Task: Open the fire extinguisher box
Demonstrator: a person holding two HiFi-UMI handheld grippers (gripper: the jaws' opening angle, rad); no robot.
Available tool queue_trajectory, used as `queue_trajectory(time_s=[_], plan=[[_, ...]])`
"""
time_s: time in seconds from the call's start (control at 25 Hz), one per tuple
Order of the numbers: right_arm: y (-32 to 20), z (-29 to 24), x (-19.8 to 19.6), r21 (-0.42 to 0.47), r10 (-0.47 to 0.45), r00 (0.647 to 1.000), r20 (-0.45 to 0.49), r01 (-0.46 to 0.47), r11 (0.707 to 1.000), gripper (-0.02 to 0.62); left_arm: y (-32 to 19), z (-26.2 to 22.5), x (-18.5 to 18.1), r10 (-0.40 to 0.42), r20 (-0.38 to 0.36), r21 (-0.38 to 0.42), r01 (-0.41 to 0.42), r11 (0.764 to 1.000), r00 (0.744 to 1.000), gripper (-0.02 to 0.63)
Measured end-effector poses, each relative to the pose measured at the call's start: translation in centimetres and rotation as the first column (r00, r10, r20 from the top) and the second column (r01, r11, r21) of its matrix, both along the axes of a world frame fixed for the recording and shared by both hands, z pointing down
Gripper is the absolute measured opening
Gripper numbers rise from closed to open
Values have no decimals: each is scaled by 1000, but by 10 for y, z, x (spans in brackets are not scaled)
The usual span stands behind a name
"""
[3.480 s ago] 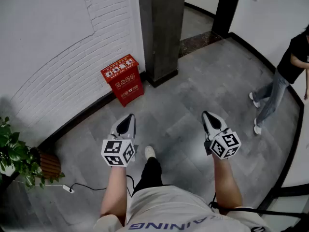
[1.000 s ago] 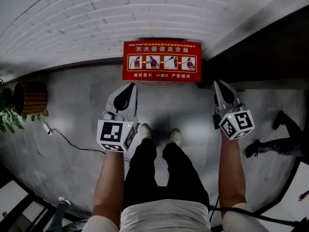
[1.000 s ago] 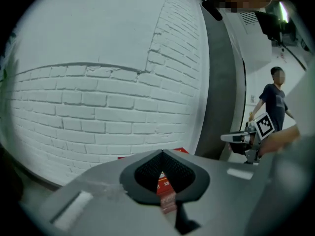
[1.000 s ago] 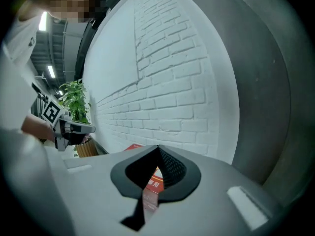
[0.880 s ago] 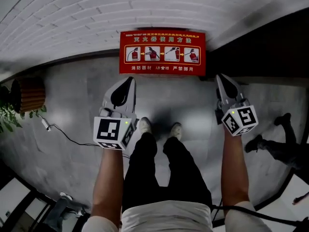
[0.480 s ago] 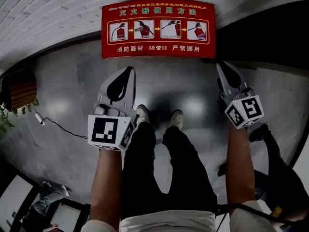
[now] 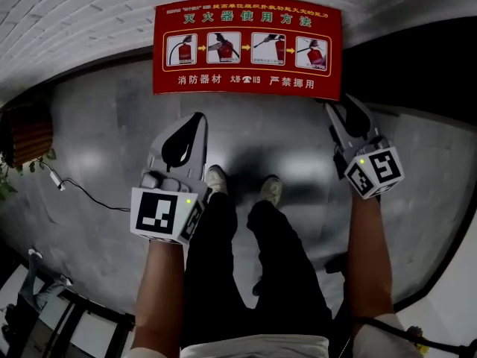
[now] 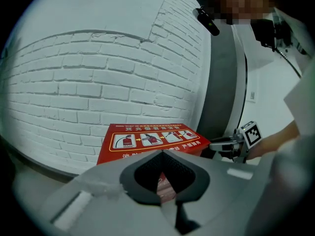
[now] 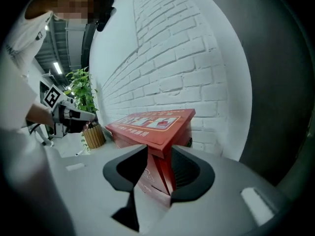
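The red fire extinguisher box (image 7: 247,47) stands against the white brick wall, its sloping lid with picture instructions closed. My right gripper (image 7: 339,110) is just before the box's front right corner. Its jaws are opening, and the right gripper view shows that corner of the box (image 9: 152,122) between the spread jaws of the right gripper (image 9: 158,150), with neither pad pressing on it. My left gripper (image 7: 200,118) hangs a little short of the box's front, left of centre. In the left gripper view its jaws (image 8: 161,152) are shut on nothing, and the box lid (image 8: 147,139) lies beyond them.
A dark pillar (image 7: 417,58) rises right of the box. A wicker plant pot (image 7: 22,133) stands at the left with a cable (image 7: 82,192) trailing over the grey floor. The person's feet (image 7: 216,179) are below the box. White brick wall (image 7: 89,6) runs behind.
The view has closed in on the box, which now looks larger. Both grippers have moved nearer to its front, and the right gripper's jaws have spread apart by the box's right corner.
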State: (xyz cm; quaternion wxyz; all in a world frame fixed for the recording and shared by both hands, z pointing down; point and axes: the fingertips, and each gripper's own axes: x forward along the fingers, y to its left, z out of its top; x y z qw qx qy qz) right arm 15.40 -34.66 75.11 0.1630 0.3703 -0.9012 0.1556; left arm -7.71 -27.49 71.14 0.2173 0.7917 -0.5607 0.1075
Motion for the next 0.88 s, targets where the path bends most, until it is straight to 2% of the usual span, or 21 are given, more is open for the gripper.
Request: queue_trajectory(time_s=[0.28,0.64,0.8,0.88], plan=[[2,-2,-2,13,10,1000,-12,-10,1000,121,-7,3,-4,-7,2,-3,7,1000,1000,6],[7,-52,2,51,69,992,110,-75,996,120,-4,-7,5,-6,1,58,6,998,1000,6],[-27,-78,-2,93,103,977,188,-123,988,120,-22,-25,-5,-23,21,124,20,992,1000,6],[-56,-106,-2,105,129,968,216,-154,982,120,-38,-50,-6,-29,21,127,27,992,999,6]])
